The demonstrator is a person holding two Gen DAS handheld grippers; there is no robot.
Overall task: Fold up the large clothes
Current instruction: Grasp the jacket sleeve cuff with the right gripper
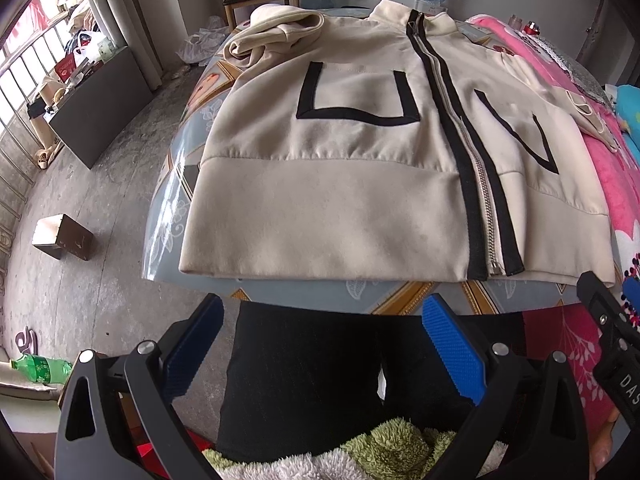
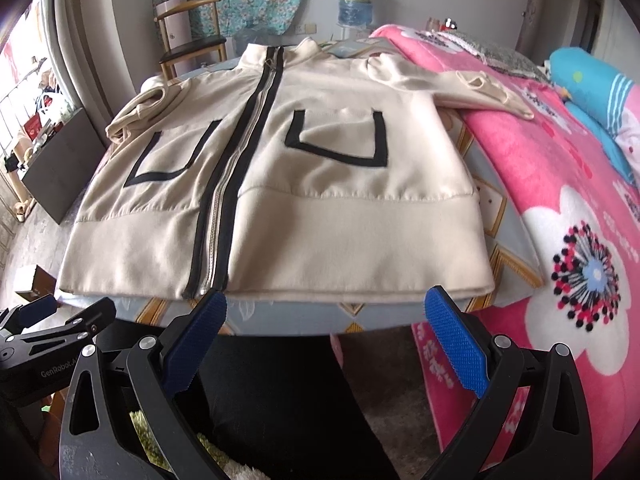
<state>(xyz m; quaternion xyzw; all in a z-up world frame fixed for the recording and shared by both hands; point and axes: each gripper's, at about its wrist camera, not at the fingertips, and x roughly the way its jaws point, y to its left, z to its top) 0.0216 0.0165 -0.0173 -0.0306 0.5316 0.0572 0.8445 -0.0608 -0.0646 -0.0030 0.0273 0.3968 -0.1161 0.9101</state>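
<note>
A bare concrete floor (image 1: pixel 100 168), a wooden chair (image 2: pixel 192 46) and a water jug (image 2: pixel 356 2) frame a table (image 1: pixel 400 300) covered with a patterned cloth, beside a bed with a pink flowered blanket (image 2: pixel 560 200). The cream zip jacket (image 2: pixel 312 184) lies flat on the table, front up, zipped, hem at the near edge, one sleeve reaching onto the blanket. The left gripper (image 1: pixel 320 344) and right gripper (image 2: pixel 326 340) hover just short of the hem, both spread wide and empty.

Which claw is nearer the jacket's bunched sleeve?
Left. The left claw hangs off the hem on the bunched sleeve's side; the right claw sits toward the pink blanket.
</note>
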